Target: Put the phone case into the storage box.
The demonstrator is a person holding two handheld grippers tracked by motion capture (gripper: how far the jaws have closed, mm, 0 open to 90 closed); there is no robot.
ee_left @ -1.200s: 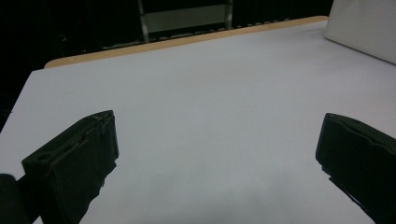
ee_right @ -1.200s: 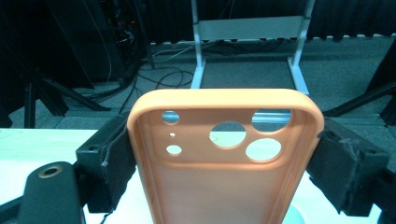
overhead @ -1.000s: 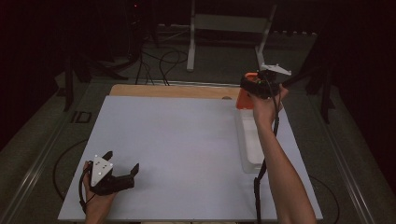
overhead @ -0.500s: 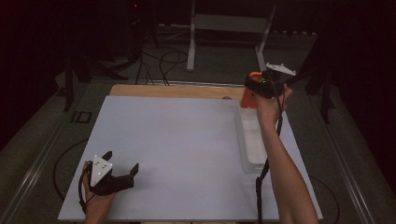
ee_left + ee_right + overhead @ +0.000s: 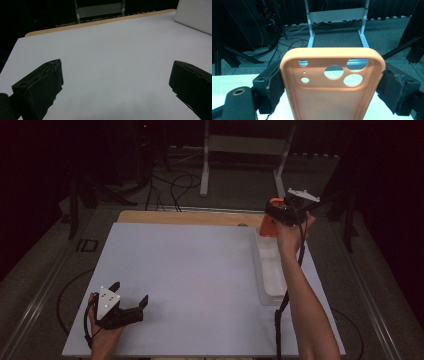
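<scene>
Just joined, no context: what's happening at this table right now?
A person works with a gripper in each hand. The right gripper is shut on an orange phone case, jaws pressed against its two long edges, held up above the far end of a clear tray at the right of the white table. The left gripper rests open and empty at the near left corner.

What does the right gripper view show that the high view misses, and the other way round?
The right gripper view gives the orange phone case close up: its round camera holes, and a black jaw pressing on each long edge. The high view gives the layout: the right gripper raised over the white tray, and the left gripper open and low at the near left of the table. Both show the case held, and the grey stand behind.
</scene>
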